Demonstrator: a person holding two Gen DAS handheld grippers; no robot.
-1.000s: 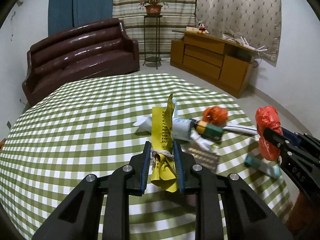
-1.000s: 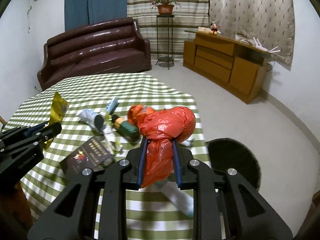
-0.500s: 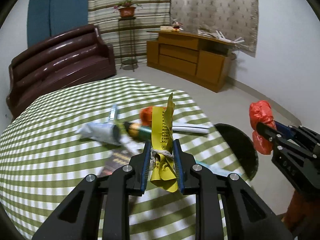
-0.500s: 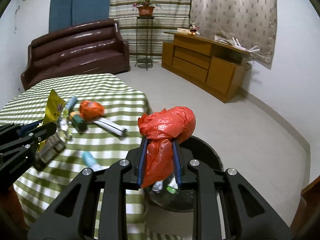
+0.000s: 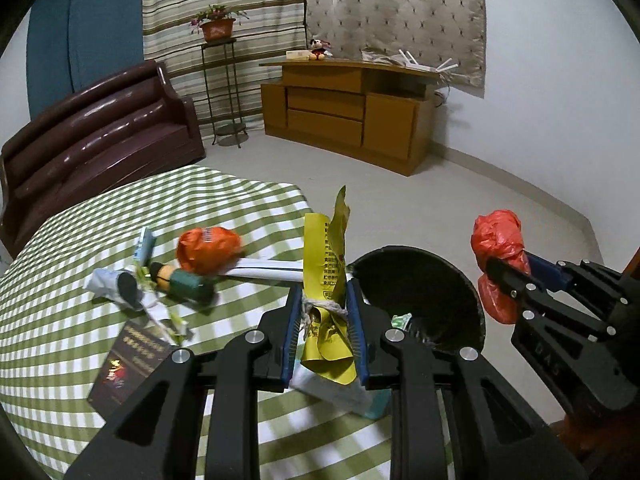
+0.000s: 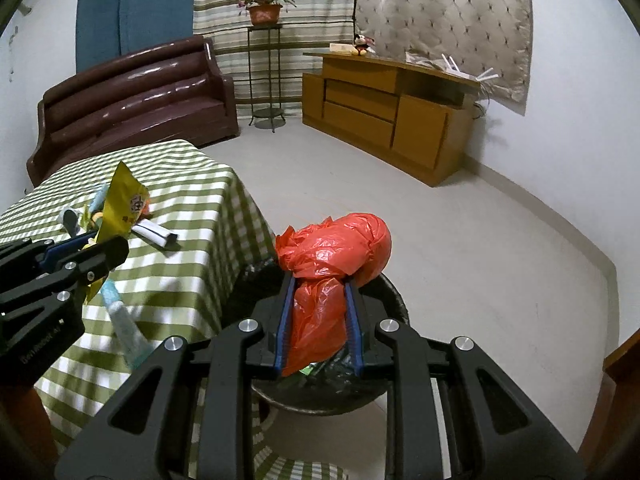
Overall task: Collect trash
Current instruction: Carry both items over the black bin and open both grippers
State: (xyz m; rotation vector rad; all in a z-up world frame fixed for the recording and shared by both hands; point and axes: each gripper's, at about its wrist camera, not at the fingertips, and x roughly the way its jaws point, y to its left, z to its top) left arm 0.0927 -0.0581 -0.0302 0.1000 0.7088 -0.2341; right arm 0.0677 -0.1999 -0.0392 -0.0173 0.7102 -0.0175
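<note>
Each camera rides on its own gripper and looks forward and downward along the two fingers. The left wrist view sits close above the checked table (image 5: 100, 344), facing its far edge and the black bin (image 5: 420, 292) beyond. The right wrist view looks from nearly over the bin. Both share the table, the bin, the sofa (image 6: 132, 96), the cabinet (image 6: 384, 116) and the other gripper.

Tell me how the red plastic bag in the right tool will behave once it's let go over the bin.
The red plastic bag looks crumpled and thin, so it is probably light and floppy. Bunched between the right tool pads, it may spring open slightly. Held over the black bin, it would likely drop slowly rather than roll.
</note>
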